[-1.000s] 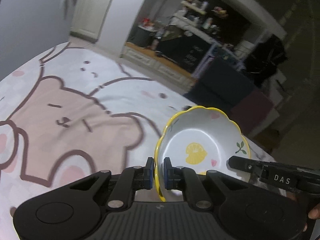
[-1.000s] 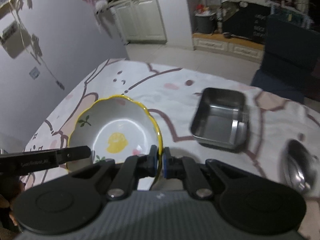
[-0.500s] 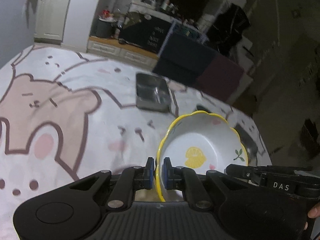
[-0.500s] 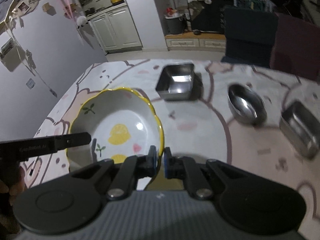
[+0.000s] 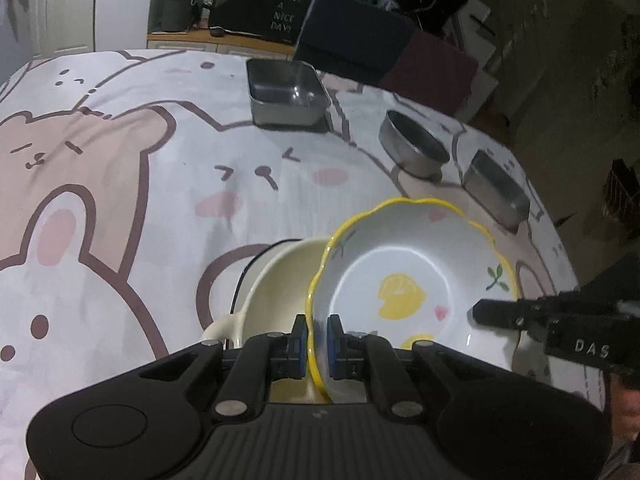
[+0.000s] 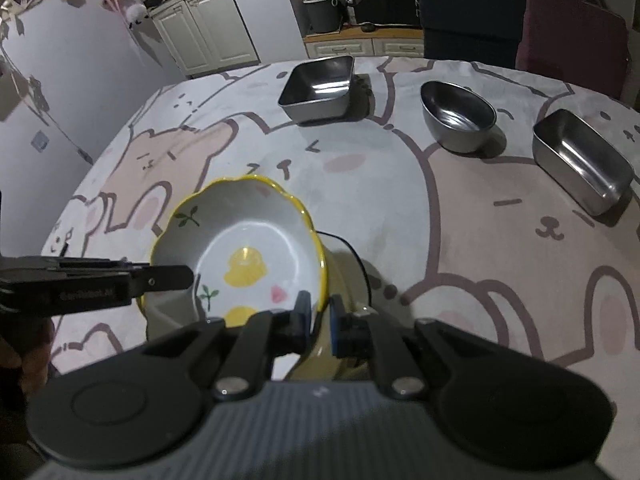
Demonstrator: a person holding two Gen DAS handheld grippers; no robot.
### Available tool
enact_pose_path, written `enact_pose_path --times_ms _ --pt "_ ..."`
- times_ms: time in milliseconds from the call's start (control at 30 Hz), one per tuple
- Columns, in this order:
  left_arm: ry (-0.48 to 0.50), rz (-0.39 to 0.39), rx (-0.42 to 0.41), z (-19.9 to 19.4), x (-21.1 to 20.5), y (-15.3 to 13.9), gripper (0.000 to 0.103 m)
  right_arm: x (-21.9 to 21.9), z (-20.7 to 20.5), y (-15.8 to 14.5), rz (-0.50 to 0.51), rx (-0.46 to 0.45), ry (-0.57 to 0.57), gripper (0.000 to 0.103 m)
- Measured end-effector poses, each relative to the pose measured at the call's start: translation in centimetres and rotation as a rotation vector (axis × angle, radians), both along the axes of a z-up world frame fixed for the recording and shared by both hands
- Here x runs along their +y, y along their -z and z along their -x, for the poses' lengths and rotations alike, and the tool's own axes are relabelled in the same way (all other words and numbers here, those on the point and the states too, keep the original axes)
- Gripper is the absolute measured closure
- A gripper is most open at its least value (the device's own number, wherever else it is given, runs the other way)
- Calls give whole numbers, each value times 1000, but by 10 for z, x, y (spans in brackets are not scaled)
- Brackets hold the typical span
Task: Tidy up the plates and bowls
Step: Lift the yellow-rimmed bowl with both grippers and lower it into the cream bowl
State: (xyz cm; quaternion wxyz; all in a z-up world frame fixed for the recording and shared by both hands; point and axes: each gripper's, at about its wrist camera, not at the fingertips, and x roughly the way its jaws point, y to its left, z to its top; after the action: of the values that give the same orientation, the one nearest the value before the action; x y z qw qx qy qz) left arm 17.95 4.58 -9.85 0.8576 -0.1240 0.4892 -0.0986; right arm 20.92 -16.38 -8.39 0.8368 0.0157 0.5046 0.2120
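Left gripper [image 5: 317, 339]: pads clamped on the near left rim of the lemon bowl [image 5: 412, 292], lower centre of the left wrist view. Right gripper [image 6: 320, 320]: lower centre of its own view, on the bowl's opposite rim; jaws a little apart, the right-hand pad looks just clear of the wall, so the grip is slack. The bowl, white with a yellow scalloped edge, sits tilted over a cream dish [image 5: 276, 292] on the bench [image 5: 120, 160].

View differences:
- Left wrist view shows the cream dish's pale interior, its thin dark rim line and a small lug at lower left. In the right wrist view only a dull yellow flank of the dish [image 6: 344, 276] shows behind the bowl.
- Right wrist view looks into all three steel vessels: square tin [image 6: 318, 90], oval bowl [image 6: 458, 120], oblong tin [image 6: 582, 162], across the upper half of the frame. The left wrist view gives them at a flatter angle, mostly outer walls for the two on the right.
- Each view catches the other gripper's finger reaching over the bowl.

Writing:
- "DAS" in white on the right gripper's finger, lower right of the left wrist view.
- "HAVE A NICE DAY" on a dark panel [image 5: 286, 10], top centre.
- Lettering on the left gripper's finger in the right wrist view: too blurred to read.
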Motion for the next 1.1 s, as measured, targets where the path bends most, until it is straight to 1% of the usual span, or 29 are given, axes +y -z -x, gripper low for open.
enact_pose_path --times_ms 233,567,667,933,1100 --pt "41 -26 33 -7 -6 14 92 10 1 4 84 -23 -20 92" --pt "88 -74 78 -9 -11 26 88 16 -3 14 130 -1 -41 92" --pt "106 -95 71 -8 -14 27 87 18 -3 14 138 -5 -49 92" --pt "124 -105 74 -9 -14 27 87 20 -5 15 158 -11 -52 93" --pt "124 -104 75 -8 -11 27 87 21 -7 19 157 4 -56 94"
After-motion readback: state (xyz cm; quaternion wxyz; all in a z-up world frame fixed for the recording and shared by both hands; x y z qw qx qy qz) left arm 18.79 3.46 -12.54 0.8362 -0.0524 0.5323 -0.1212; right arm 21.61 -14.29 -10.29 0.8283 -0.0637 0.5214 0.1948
